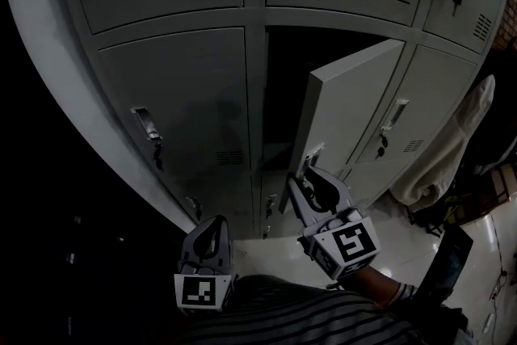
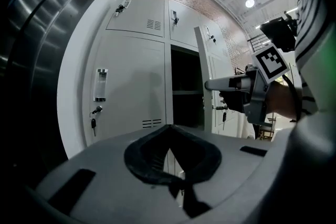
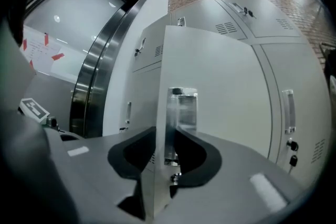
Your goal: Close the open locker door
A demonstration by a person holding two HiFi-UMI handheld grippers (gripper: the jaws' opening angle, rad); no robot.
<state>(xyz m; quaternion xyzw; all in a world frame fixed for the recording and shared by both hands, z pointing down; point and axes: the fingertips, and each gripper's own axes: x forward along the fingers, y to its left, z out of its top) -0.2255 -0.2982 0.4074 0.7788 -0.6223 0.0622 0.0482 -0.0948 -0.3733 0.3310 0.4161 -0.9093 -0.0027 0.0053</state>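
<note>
The locker door (image 1: pixel 355 105) was seen ajar at the middle bay, its free edge pinched beside the handle (image 3: pixel 182 113) by the narrowed jaws of the right gripper (image 1: pixel 305 171); the left gripper (image 1: pixel 216 220) was held low, jaws together on nothing. Were the door swung fully home, the inner jaw could be trapped against the frame; the thin edge could also be slipped off.

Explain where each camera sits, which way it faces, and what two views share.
Head view: on the person's head, facing steeply down at the lockers; the left gripper, the right gripper and striped clothing show.
Left gripper view: on the left gripper, facing along its closed jaws at the lockers; striped clothing shows at the right.
Right gripper view: on the right gripper, facing the open locker door, whose edge stands between its jaws.
Shared: head and left gripper views both show the right gripper at that door's edge.
</note>
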